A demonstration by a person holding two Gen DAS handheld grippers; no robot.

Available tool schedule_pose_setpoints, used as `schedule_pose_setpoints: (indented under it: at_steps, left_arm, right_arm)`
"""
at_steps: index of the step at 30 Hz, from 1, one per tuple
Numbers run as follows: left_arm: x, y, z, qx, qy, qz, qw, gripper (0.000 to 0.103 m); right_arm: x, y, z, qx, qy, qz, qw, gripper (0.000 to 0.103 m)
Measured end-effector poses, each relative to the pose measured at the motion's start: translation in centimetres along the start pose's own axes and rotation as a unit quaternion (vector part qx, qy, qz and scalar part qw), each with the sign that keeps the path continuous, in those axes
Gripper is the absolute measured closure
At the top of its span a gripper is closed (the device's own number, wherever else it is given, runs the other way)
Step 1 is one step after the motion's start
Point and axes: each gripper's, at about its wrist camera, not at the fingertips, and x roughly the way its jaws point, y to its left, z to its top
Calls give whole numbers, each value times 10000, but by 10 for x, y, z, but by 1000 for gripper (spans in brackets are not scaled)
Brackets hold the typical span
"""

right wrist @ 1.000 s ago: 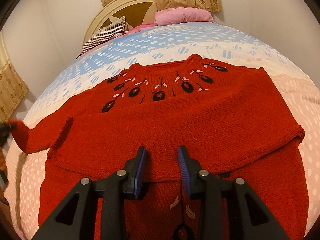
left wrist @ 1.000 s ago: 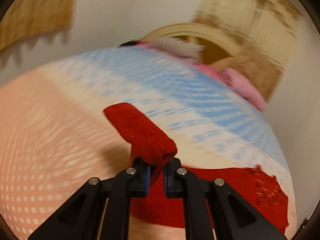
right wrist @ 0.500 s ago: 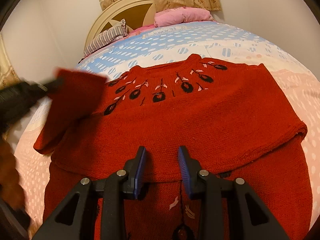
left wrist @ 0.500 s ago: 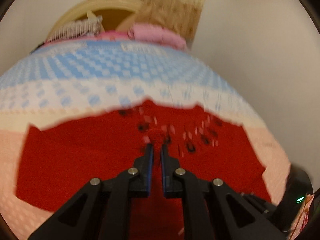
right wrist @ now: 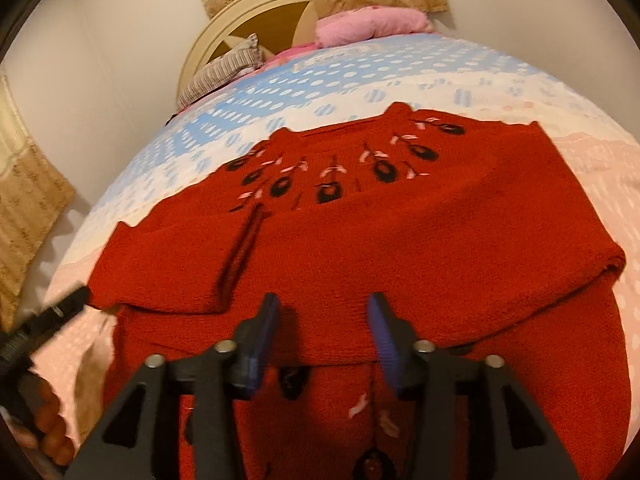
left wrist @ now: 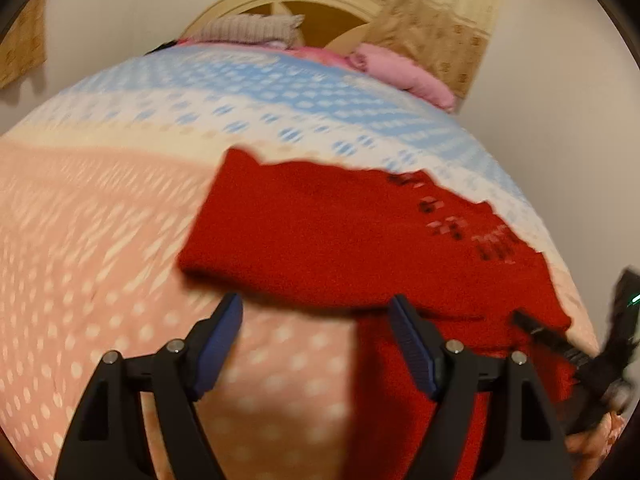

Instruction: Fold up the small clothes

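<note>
Item: red knitted sweater (right wrist: 400, 248) | Decoration: black and pink embroidered motifs are arced below the neckline | State: partly folded, the lower part doubled up across the body, one sleeve (right wrist: 172, 264) laid flat over the chest | Position: spread flat, neckline turned toward the far end, seen blurred in the left wrist view (left wrist: 340, 232)

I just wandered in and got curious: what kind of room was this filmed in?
Most likely a bedroom. A red sweater lies on a dotted bedspread, with a curved headboard and a pink pillow at the far end, against the wall.
</note>
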Motion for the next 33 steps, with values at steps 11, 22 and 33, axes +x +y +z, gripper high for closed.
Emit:
schedule_pose_setpoints:
  at_steps: [11,22,33]
  left_arm:
    - [14,38,-17,-981,-19,102,9951,25]
    - [13,39,-17,-988,-57,37,9951,20]
    - [8,26,-10,-778,-105,-36,9969,20]
  right_arm:
    - [49,73,21,-518,520,68,9973,54]
    - [0,136,70,-1669,-368,-159,9852,94]
    - [-79,137,137,-1886,-1468,-516,9696,94]
